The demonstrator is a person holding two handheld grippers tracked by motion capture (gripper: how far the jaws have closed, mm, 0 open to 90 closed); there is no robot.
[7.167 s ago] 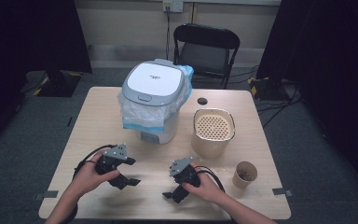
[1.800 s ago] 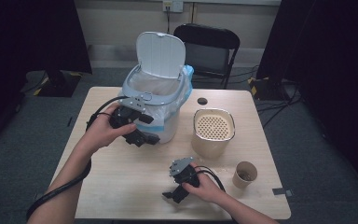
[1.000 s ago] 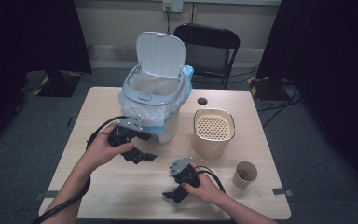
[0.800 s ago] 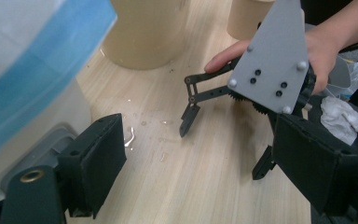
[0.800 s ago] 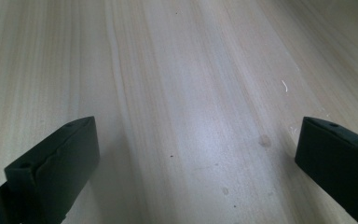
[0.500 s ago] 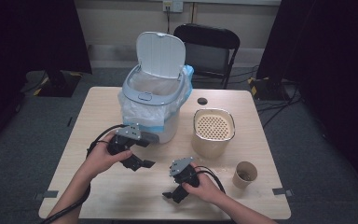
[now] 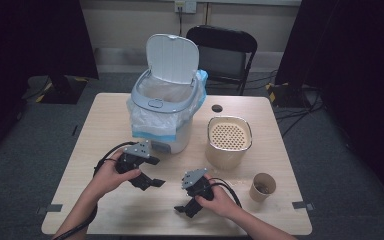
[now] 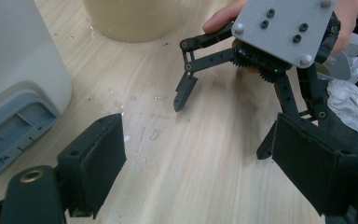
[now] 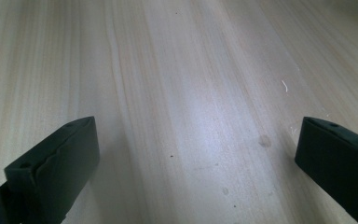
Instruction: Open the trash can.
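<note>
Pale wood table (image 7: 90, 150) carries everything, and I'm working from its near edge. Biggest on it is the white waste bin (image 7: 166, 100) at the far middle, its lid (image 7: 172, 57) tipped up and back and a clear liner bag (image 7: 145, 120) spilling over the rim. To the bin's right, close but apart from it, stands the beige container (image 7: 229, 142) with a perforated top. Near the right front corner is a brown paper cup (image 7: 262, 186), upright, mouth open to the ceiling.

My left gripper (image 7: 152, 182) sits just in front of the bin's base, low over the wood. Its jaws stand spread with only bare tabletop between them, gripping nothing. My right gripper (image 7: 185, 210) rests nearer the front edge, jaws also splayed wide and empty, aimed back toward my left side.

With the bin open, I judge the coming move is to fetch something for it, and the cup looks the likely candidate. What matters is this: the cup lies to the right of the right gripper, well apart from it and behind the direction its jaws point, so that hand would have to swing round before it can close on the cup. The cup's long axis is vertical, which suits a level grip across its wall. The right hand is clearly nearer to it; the left is nearer the bin.
</note>
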